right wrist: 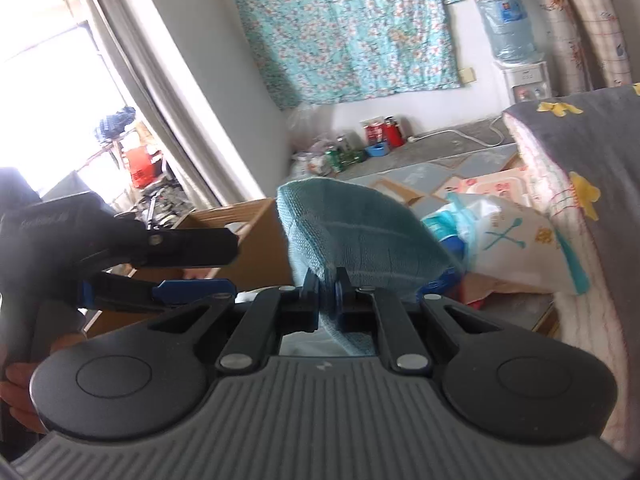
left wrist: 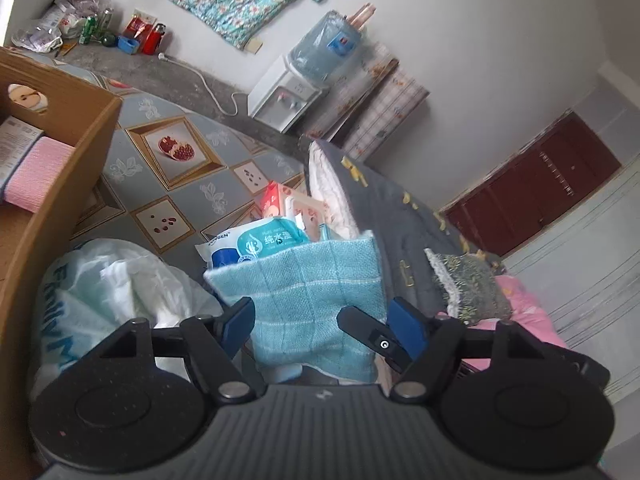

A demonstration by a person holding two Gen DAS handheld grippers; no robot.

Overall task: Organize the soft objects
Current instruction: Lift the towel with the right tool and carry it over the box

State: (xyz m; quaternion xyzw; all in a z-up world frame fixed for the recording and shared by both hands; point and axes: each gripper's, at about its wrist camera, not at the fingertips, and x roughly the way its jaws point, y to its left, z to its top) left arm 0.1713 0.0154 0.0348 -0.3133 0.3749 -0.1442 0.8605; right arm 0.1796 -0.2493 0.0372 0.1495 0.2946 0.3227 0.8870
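Right jaws: pinched tight on the lower edge of the blue towel (right wrist: 360, 232), right gripper (right wrist: 327, 292).
Left jaws: spread wide, left gripper (left wrist: 296, 320) straddling the towel without touching it.
Towel: held up, in front of the wet wipes pack (left wrist: 260, 240).
Cardboard box (left wrist: 60, 152): left of towel.
Plastic bag (left wrist: 120, 280): between box and towel.

Fruit-patterned tablecloth surface (left wrist: 176, 184), cardboard box (left wrist: 60, 184), wet-wipes pack (left wrist: 256, 240), white plastic bag (left wrist: 120, 280)

Daylight from an overexposed window (right wrist: 48, 92); fisheye-bent, slightly soft edges.
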